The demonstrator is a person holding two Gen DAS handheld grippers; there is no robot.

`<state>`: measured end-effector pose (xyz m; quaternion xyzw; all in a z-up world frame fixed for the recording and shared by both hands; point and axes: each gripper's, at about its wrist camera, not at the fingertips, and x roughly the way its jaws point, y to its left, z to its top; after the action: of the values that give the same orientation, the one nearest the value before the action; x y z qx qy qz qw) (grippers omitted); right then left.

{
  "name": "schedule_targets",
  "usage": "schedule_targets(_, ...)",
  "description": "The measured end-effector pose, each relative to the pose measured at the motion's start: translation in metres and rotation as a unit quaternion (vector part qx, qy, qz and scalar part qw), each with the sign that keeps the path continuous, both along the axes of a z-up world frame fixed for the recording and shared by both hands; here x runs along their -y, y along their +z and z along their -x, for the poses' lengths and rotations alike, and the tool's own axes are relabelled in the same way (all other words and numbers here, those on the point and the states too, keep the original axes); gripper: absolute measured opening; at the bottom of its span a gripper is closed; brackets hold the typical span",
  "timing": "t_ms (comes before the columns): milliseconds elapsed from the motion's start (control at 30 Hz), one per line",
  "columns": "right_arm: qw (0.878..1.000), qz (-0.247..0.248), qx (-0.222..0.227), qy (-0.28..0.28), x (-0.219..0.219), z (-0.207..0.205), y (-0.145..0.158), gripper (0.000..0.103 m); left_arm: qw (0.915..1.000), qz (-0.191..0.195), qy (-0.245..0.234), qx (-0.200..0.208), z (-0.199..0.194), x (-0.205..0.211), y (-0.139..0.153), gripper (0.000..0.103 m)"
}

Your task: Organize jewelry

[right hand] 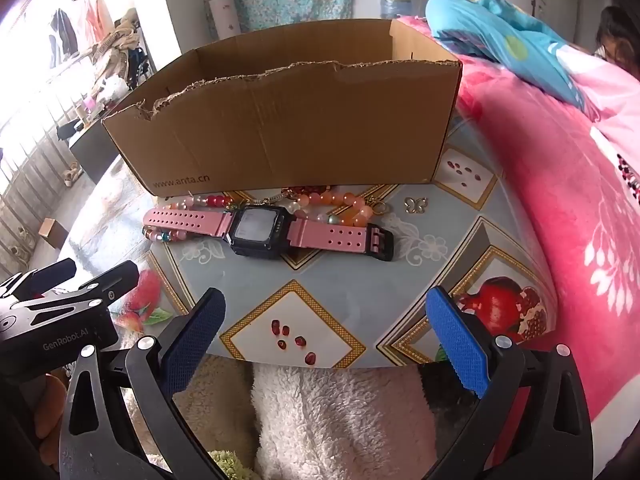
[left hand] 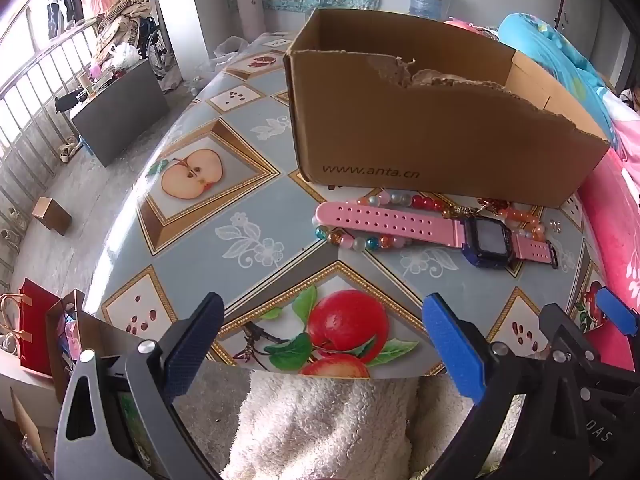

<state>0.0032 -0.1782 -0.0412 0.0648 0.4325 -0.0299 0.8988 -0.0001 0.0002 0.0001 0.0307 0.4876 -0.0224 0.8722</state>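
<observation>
A pink-strapped watch [left hand: 436,228] [right hand: 268,229] with a dark square face lies flat on the table in front of a torn cardboard box [left hand: 432,120] [right hand: 288,128]. Bead bracelets [left hand: 360,240] [right hand: 340,202] in pink, orange and teal lie under and behind the watch, against the box. A small metal butterfly charm [right hand: 416,205] lies to the right of them. My left gripper [left hand: 324,344] hangs open over the table's near edge, short of the watch. My right gripper [right hand: 326,340] is also open and empty, near the same edge. The right gripper [left hand: 592,344] shows at the left wrist view's right side.
The table [left hand: 240,184] [right hand: 360,280] wears a fruit-patterned oilcloth. A pink blanket [right hand: 560,184] and blue bedding [right hand: 500,36] lie right of it. A fluffy white sleeve [left hand: 320,424] sits below. On the floor at left are a dark cabinet [left hand: 120,112], a small box [left hand: 52,214] and a red bag [left hand: 36,328].
</observation>
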Motion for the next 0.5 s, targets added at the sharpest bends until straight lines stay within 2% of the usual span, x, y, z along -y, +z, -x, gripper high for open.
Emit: schedule_targets(500,1.0,0.0,0.004,-0.003,-0.0001,0.0004,0.0024,0.096,1.0,-0.001,0.0,0.0,0.0033,0.0,-0.0004,0.097)
